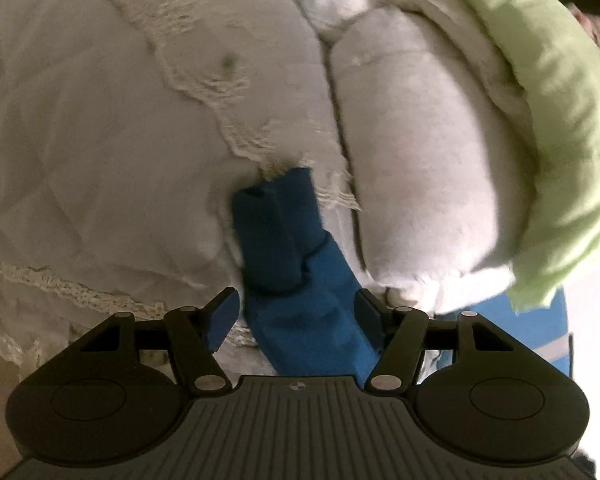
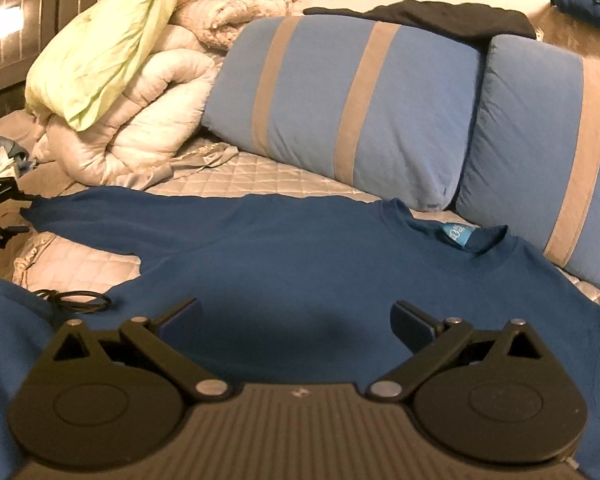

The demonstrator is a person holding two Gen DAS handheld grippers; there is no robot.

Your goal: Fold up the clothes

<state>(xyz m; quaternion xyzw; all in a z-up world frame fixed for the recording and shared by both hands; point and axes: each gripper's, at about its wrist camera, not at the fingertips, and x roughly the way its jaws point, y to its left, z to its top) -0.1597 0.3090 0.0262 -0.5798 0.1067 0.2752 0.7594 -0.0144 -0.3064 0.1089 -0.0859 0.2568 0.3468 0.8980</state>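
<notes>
- Blue long-sleeve shirt lies spread flat on the quilted bed, collar toward the striped blue pillows.
- Left hand-held gripper: jaws about half open, sleeve cuff runs between the pads; right pad touches the fabric, left pad stands clear. No clamp.
- Right hand-held gripper: jaws wide apart, nothing in them, low over the shirt body.
- Rolled white duvet with a green sheet sits beyond the sleeve end.
</notes>
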